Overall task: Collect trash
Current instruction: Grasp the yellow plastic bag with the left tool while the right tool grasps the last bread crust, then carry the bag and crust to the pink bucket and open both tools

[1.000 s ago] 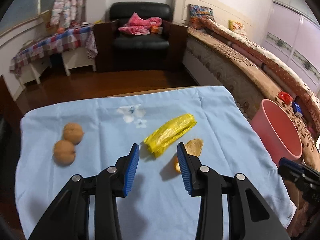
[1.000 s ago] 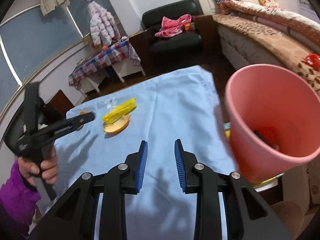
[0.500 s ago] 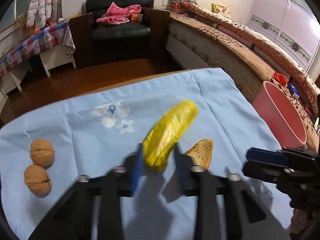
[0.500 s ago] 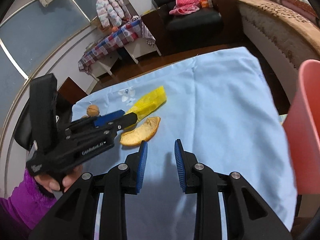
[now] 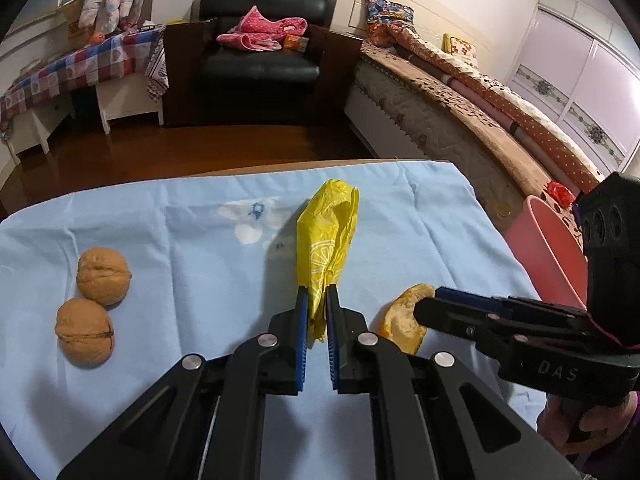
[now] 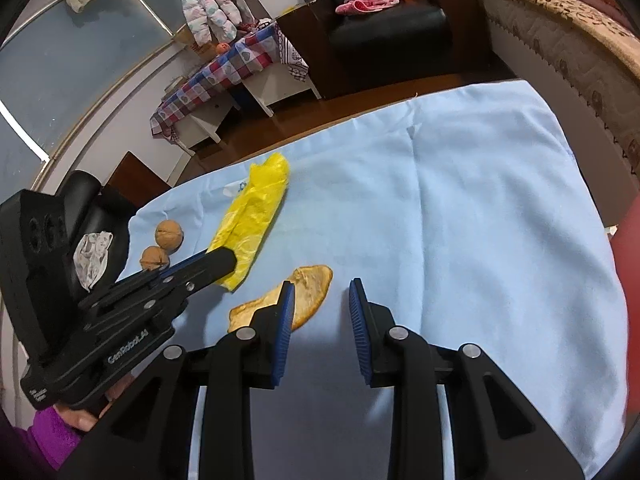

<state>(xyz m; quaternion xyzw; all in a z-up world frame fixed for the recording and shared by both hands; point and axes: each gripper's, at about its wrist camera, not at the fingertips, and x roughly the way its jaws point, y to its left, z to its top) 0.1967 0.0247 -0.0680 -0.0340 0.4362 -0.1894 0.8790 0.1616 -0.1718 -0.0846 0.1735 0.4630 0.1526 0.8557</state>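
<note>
1. The left gripper (image 5: 317, 312) is closing, pads pinching the near end of the yellow wrapper (image 5: 328, 240), whose long axis runs straight ahead of the fingers.
2. The right gripper (image 6: 322, 300) hovers with fingers apart, empty; the orange peel (image 6: 308, 288) lies at its left fingertip.
3. The pink bin (image 5: 548, 252) waits off the cloth's right edge, with clear cloth between.

Yellow bag (image 5: 326, 240) btwn left gripper (image 5: 317, 312) pads: thin crinkly glossy plastic. Cloth (image 5: 180, 216) under it: matt, smooth fabric. Walnuts (image 5: 103, 265) left: rough, wrinkled shells.
</note>
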